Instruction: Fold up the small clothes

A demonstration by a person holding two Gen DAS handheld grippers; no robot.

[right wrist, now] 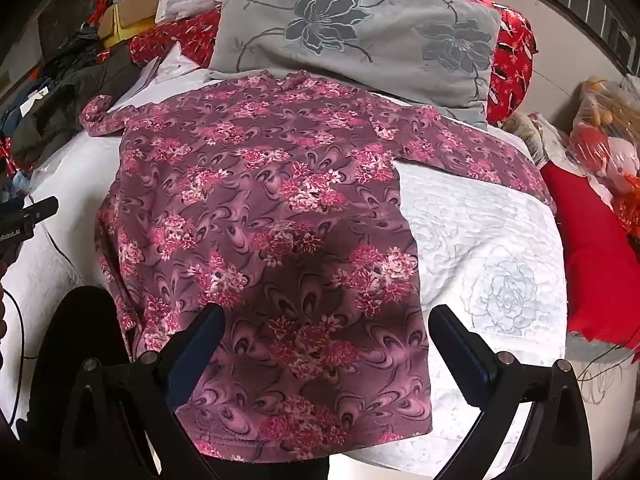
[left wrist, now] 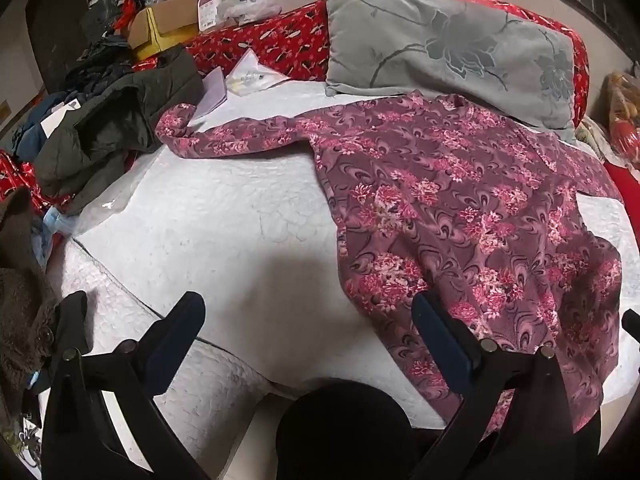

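A purple long-sleeved top with pink flowers (left wrist: 460, 208) (right wrist: 256, 216) lies spread flat on the white quilted bed (left wrist: 224, 216) (right wrist: 480, 240), collar toward the pillow, both sleeves stretched out sideways. My left gripper (left wrist: 308, 308) hovers open above the bed's near edge, left of the top's hem; its right finger (left wrist: 440, 336) overlaps the hem's left corner in the view. My right gripper (right wrist: 326, 320) is open above the lower middle of the top, nothing between its fingers. The left gripper's tip (right wrist: 36, 210) shows at the left edge of the right wrist view.
A grey flowered pillow (left wrist: 452, 48) (right wrist: 360, 48) leans on a red patterned headboard (left wrist: 288, 40). A dark jacket (left wrist: 116, 128), clothes pile and cardboard box (left wrist: 164, 28) crowd the left. Red cloth (right wrist: 592, 240) and bagged toys (right wrist: 608, 132) lie right. Papers (left wrist: 240, 80) rest near the left sleeve.
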